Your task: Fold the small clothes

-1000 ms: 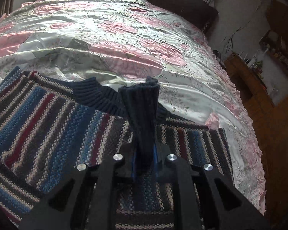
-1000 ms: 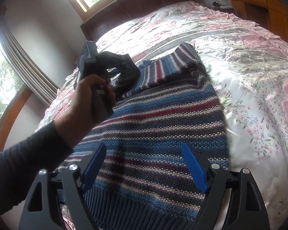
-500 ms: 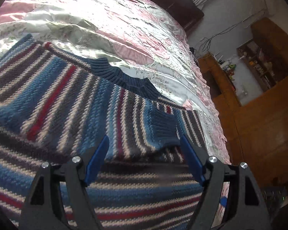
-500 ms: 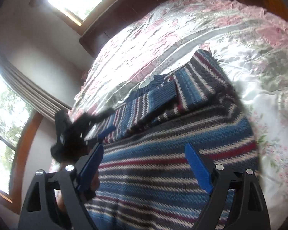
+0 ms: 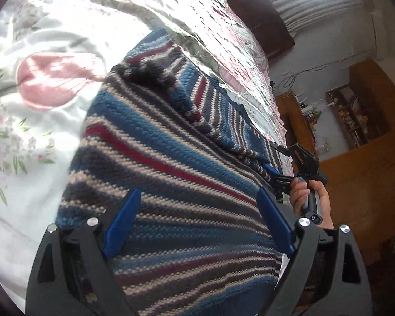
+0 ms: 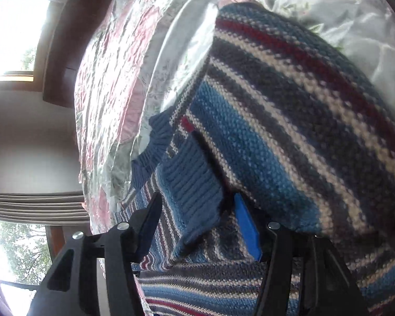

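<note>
A knitted sweater (image 5: 171,158) with blue, grey, white and red stripes lies on the bed, one sleeve folded across its body. My left gripper (image 5: 197,221) hovers open over the lower body, nothing between its blue pads. My right gripper (image 6: 197,226) is low at the sweater (image 6: 302,105), and the ribbed blue sleeve cuff (image 6: 192,184) lies between its fingers. Its jaws stand narrowed, with a dark gap beside the right pad. The ribbed collar (image 6: 155,142) lies just beyond. In the left wrist view the right gripper (image 5: 281,163) is at the sweater's far edge, held by a hand (image 5: 308,194).
A shiny floral bedspread (image 5: 39,79) covers the bed around the sweater. A dark headboard (image 5: 263,13) stands at the far end, with wooden furniture (image 5: 355,184) beside the bed. A bright window (image 6: 10,26) is on the wall past the bedspread (image 6: 113,65).
My left gripper let go of the sleeve cuff, opened and swung back over the body. My right gripper dropped to the folded sleeve and its fingers narrowed around the cuff.
</note>
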Motion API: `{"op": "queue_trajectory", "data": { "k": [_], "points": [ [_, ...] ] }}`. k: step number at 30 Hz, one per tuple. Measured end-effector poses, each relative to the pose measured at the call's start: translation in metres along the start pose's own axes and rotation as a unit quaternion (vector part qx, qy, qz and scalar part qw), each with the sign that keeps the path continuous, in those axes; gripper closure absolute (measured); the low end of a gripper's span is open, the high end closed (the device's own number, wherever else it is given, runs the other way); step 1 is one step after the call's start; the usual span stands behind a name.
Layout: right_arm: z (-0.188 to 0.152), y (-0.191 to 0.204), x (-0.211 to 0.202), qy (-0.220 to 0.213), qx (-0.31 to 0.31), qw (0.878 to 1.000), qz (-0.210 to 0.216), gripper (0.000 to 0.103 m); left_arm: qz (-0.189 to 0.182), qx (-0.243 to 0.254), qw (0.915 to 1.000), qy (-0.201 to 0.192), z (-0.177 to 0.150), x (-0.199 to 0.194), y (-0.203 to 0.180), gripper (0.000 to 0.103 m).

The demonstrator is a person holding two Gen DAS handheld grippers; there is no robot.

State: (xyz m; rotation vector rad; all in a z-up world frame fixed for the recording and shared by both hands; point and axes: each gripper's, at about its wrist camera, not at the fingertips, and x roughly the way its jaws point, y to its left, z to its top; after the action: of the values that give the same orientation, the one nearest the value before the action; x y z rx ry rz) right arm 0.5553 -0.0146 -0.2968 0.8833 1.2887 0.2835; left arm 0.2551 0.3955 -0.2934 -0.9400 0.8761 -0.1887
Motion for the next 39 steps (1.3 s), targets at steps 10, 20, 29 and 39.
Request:
{"op": "queue_trajectory", "data": {
  "k": [10,20,29,39],
  "points": [
    [-0.012,0.067,-0.036,-0.116,-0.229,0.966,-0.020,0.096,-0.005,-0.016,0.9998,-0.011,-0.006,-0.001,0.020,0.014],
    [-0.009,0.008,-0.032,-0.077,-0.177,0.979,-0.065,0.068,-0.035,0.015,0.9988,-0.029,0.034,-0.015,-0.014,0.014],
    [-0.099,0.092,0.032,0.001,-0.318,0.947,-0.037,0.068,-0.068,0.022,0.9974,0.001,0.142,0.062,-0.043,0.013],
    [-0.147,0.090,0.041,-0.004,-0.384,0.922,-0.051,0.070,-0.100,-0.009,0.9927,0.066,0.117,0.088,-0.008,0.018]
  ]
}}
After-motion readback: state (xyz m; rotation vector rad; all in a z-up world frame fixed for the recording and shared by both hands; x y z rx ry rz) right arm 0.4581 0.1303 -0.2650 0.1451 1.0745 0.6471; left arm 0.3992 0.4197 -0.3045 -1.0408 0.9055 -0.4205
